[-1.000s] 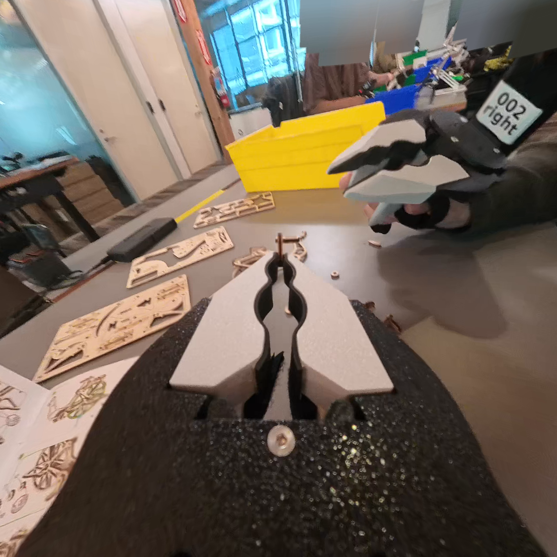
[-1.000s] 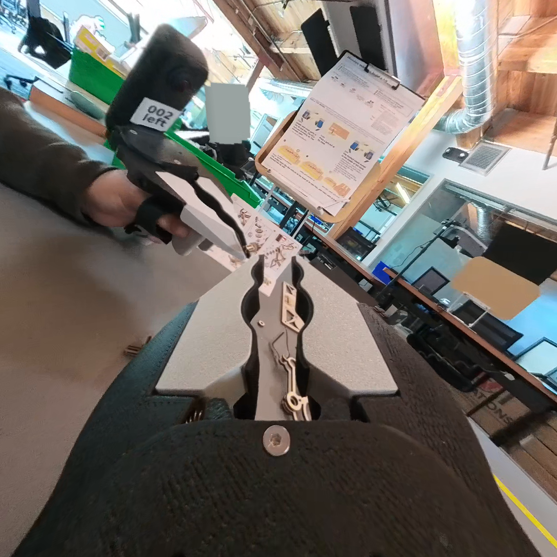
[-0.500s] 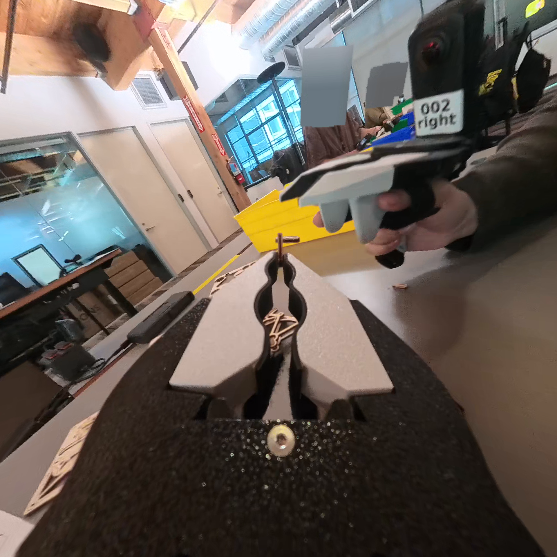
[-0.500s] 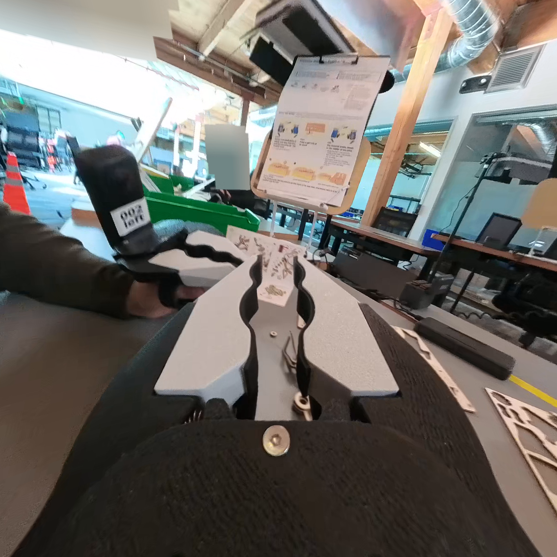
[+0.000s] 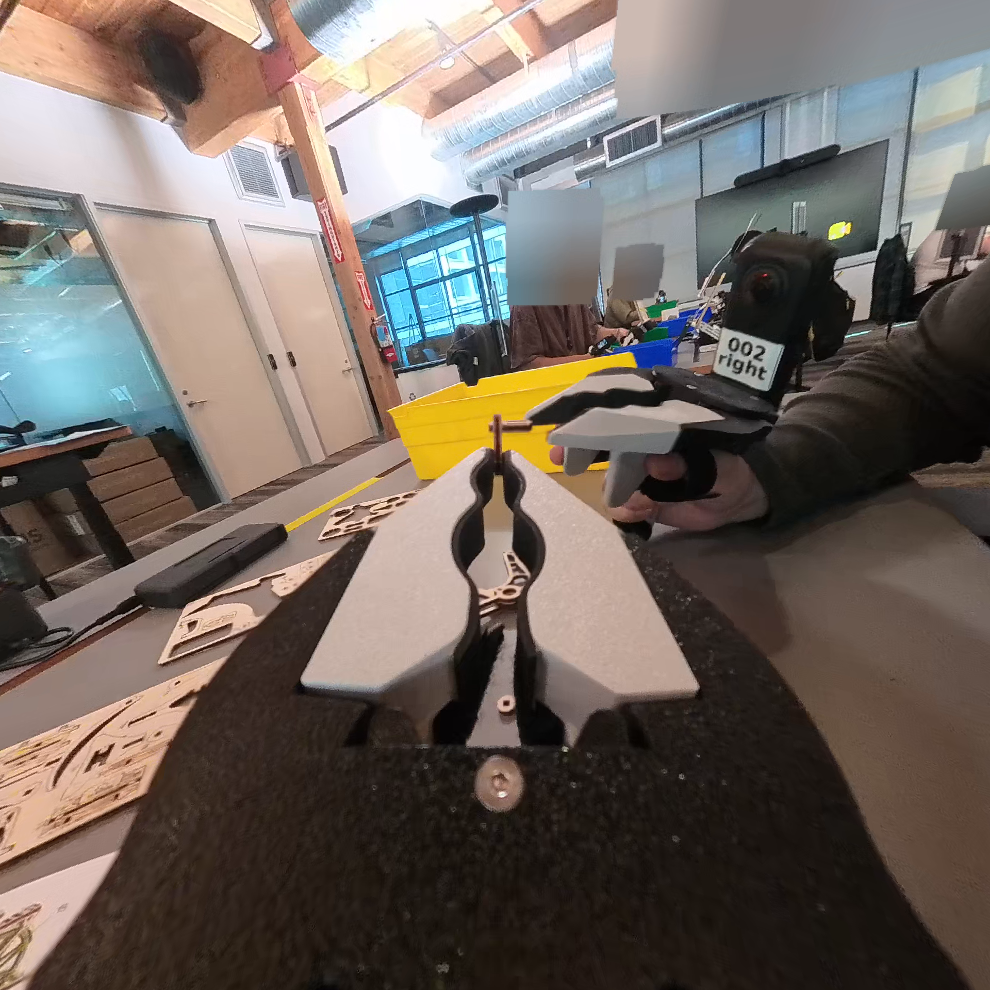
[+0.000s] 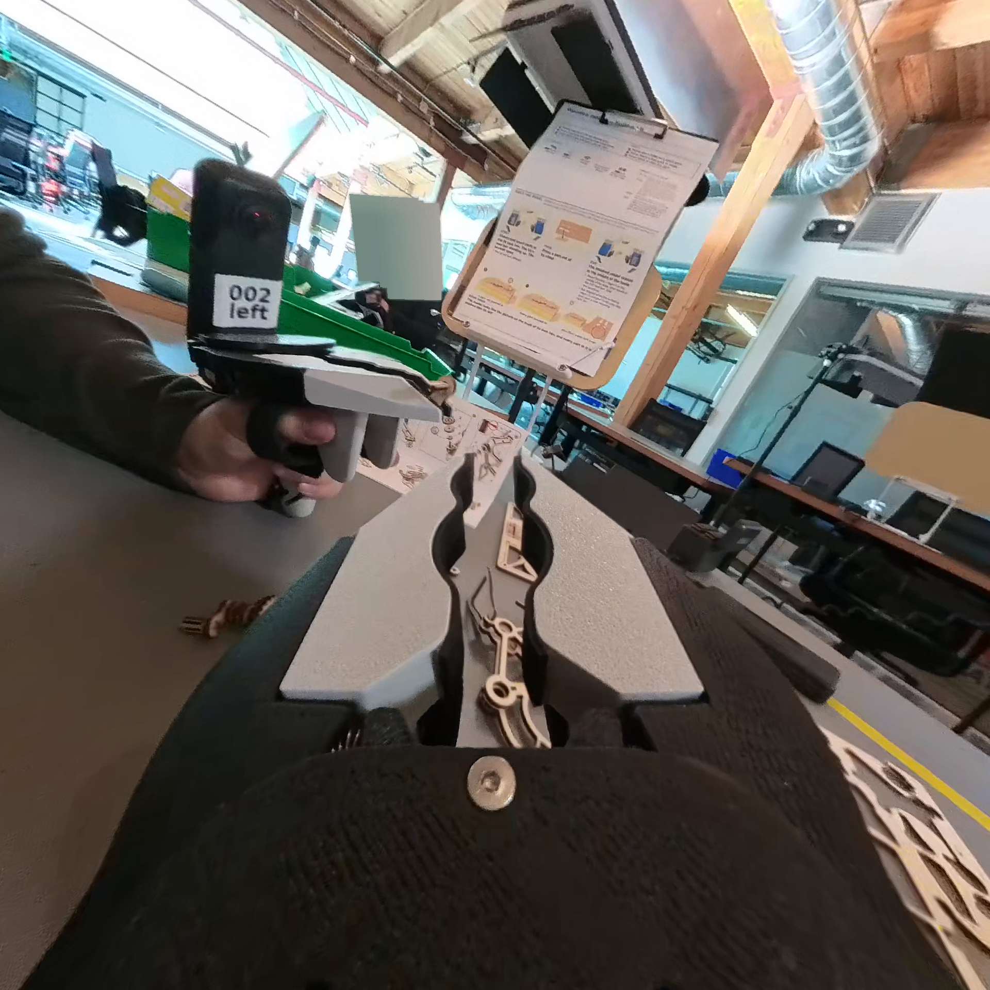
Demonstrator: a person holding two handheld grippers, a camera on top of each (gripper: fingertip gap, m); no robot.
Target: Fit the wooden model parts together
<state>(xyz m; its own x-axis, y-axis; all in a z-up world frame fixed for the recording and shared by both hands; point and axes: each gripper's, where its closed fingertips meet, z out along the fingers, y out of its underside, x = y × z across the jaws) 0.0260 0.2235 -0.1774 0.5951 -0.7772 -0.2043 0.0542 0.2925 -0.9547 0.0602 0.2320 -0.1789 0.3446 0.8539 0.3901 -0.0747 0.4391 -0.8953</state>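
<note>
Our left claw (image 5: 498,465) pinches a small wooden piece (image 5: 497,435) with a peg (image 5: 515,425) through it. Our right claw (image 6: 492,465), slightly parted and empty, hovers near; a misaligned push could snap or dislodge the peg.

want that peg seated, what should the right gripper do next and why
Probably close the right gripper on the peg: it juts sideways from the wooden piece pinched in the left gripper, and the right one looks open beside it.
</note>
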